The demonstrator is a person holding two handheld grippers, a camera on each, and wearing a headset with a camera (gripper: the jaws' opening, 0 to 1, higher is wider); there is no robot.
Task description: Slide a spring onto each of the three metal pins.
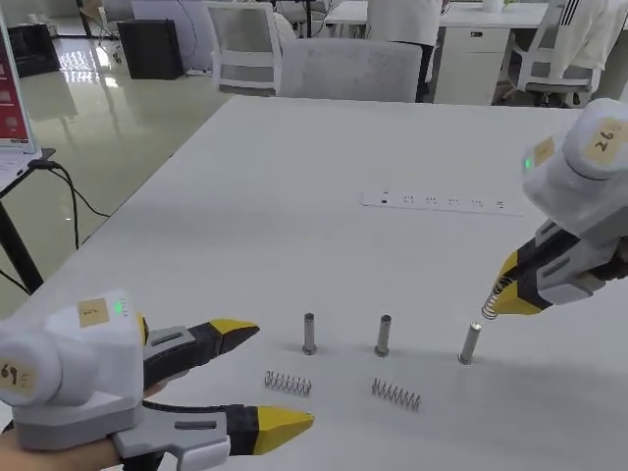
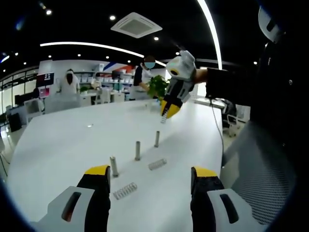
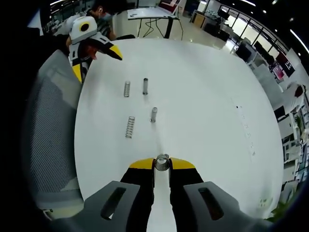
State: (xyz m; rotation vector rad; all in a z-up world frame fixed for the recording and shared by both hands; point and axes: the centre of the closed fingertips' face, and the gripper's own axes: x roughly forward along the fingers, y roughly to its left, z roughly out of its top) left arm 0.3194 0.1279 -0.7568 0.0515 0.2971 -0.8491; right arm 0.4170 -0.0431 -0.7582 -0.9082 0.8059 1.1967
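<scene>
Nearest, low on the left: left gripper (image 1: 285, 376), jaws spread wide, gripping nothing, hovering over the near part of the table (image 1: 294, 196). Just ahead of its tips, flat on the table: loose spring (image 1: 287, 383), long axis running left to right. Off to the right of that, well apart: second loose spring (image 1: 396, 394), lying much the same way.

Just behind the springs, standing upright in a row: left pin (image 1: 309, 334), middle pin (image 1: 383, 336), right pin (image 1: 470, 343), all three bare.

Above and a little to the right of the right pin: right gripper (image 1: 502, 299), jaws clenched on a third spring (image 1: 492, 297), seen end-on between the yellow tips in the right gripper view. Spring poking out past the tips, slanting down and leftward, lower end near the pin's top, not yet on it.

Pin axis vertical, spring axis tilted. Probably needs swinging upright and nudging left over the pin before lowering. Plainly the right gripper's job, with the left gripper well apart from this pin. Possible snag, as a guess: the end coil catching on the pin's rim rather than slipping over it. None of the three fitted so far.
</scene>
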